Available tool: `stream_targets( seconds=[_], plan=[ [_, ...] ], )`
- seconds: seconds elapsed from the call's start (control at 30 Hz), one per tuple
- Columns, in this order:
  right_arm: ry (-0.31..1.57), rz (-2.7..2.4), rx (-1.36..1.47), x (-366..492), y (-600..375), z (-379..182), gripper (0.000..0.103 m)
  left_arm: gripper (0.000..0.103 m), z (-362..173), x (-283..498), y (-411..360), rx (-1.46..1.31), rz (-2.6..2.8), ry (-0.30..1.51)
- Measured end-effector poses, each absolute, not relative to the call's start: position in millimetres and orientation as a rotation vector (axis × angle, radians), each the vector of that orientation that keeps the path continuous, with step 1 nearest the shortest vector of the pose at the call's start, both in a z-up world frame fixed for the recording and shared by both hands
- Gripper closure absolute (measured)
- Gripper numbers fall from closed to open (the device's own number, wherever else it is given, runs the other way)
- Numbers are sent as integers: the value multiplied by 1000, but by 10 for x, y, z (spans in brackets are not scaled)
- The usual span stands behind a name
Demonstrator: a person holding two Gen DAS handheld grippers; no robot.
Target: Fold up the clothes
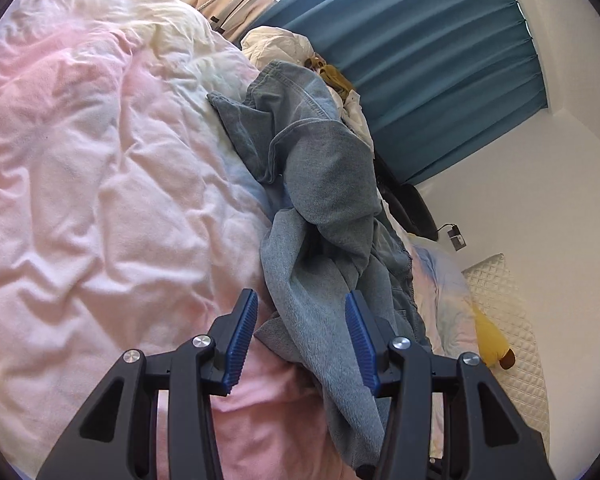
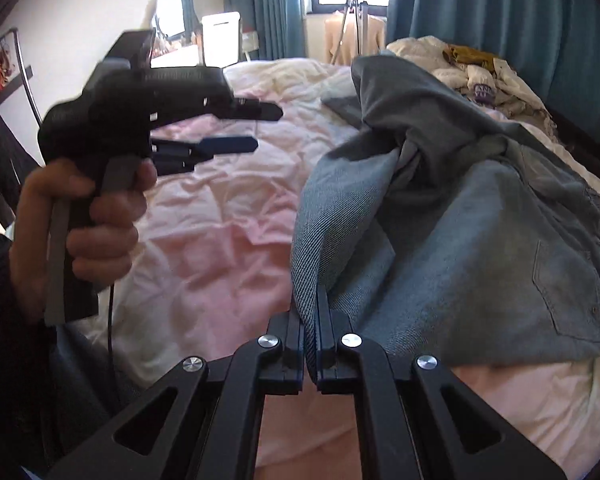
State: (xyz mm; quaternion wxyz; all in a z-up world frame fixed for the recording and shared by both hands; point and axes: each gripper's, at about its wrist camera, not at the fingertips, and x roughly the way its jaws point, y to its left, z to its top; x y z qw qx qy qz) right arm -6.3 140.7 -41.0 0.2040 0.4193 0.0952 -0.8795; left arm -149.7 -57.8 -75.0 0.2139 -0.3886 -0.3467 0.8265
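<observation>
Between the closed fingers of the right gripper (image 2: 314, 312), a folded edge of the single pair of blue jeans (image 2: 460, 216) is pinched tight and lifted, the rest of the denim heaped in a crumpled mound on the pink bedspread (image 2: 220, 232). Only the right wrist view shows that clamp, along with a back pocket on the denim and the person's left hand (image 2: 84, 216) gripping the handle of the left gripper (image 2: 264, 128), which is held above the bedspread to the left of the jeans. From the left wrist view, that left gripper (image 1: 302, 308) stands with its two blue pads (image 1: 242, 340) wide apart, denim lying beyond and between them, not gripped. Beyond the jeans sits one pile of white and mustard clothes (image 2: 472, 64) against teal curtains (image 1: 440, 60); one yellow plush toy (image 1: 492, 340) shows only here.
</observation>
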Motion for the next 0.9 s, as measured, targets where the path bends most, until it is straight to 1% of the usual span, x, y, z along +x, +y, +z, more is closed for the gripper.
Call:
stream_targets(
  seconds=[0.07,0.23,0.43,0.57,0.63,0.7,0.77,0.8,0.9],
  plan=[
    [335,-2476,1160,-11,1358,-430,101,56,-811,-1525,-553,-1101,2291,-957],
    [263,-2467,1155,-91,1404,-403,100,56,-976,-1647,-462,-1124,2235,-978],
    [236,-2412,1174,-157,1360,-499,100,56,-1220,-1917,-306,-1129,2129,-1052],
    [183,-2379,1179,-215,1370,-550,100,57,-1318,-2068,-175,-1170,2132,-1007],
    [166,-2368,1179,-235,1369,-566,100,70,-1302,-2092,-153,-1141,2136,-997],
    [158,-2361,1172,-248,1360,-571,100,94,-1274,-2104,-146,-1105,2140,-999],
    [152,-2358,1166,-268,1353,-581,100,100,-1230,-2081,-184,-1049,2104,-1068],
    [144,-2360,1161,-274,1351,-581,100,101,-1176,-2062,-196,-1014,2074,-1095],
    [112,-2382,1094,-244,1355,-492,100,102,-935,-1991,-218,-932,2069,-1099]
  ],
)
